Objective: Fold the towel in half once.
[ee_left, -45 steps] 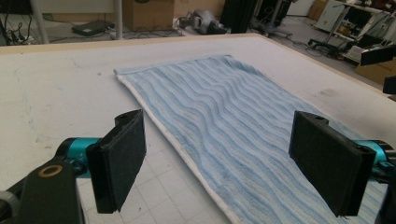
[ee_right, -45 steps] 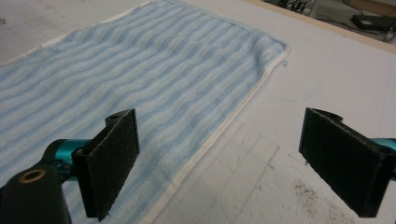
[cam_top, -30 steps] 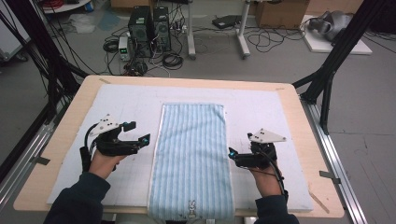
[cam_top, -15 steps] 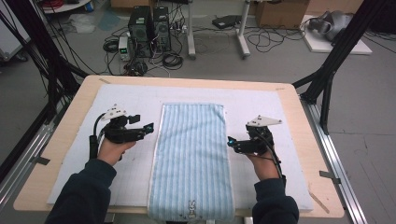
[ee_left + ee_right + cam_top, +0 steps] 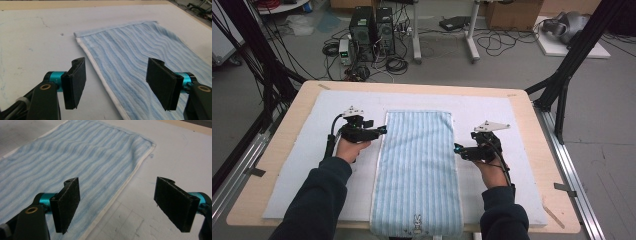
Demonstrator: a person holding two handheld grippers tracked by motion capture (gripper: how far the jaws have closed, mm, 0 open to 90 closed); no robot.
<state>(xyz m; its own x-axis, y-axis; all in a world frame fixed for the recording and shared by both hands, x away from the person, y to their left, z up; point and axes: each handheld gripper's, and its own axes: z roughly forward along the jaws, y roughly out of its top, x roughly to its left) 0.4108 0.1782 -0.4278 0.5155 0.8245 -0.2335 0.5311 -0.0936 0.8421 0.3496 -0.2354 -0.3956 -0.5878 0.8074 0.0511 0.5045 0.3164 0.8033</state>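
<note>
While a pale blue striped terry towel (image 5: 417,170) lies flat and lengthwise on the white felt mat (image 5: 302,165) covering the light wooden table (image 5: 272,200), its near end overhanging the table edge, the left gripper (image 5: 379,131) hangs at its left white hem and the right gripper (image 5: 458,148) at its right hem. Both sets of jaws stand apart and have just been closing a little, each straddling a towel edge without pressing it. Their flat rectangular pads (image 5: 75,82) are matt black and fuzzy, on turquoise metal stubs.
</note>
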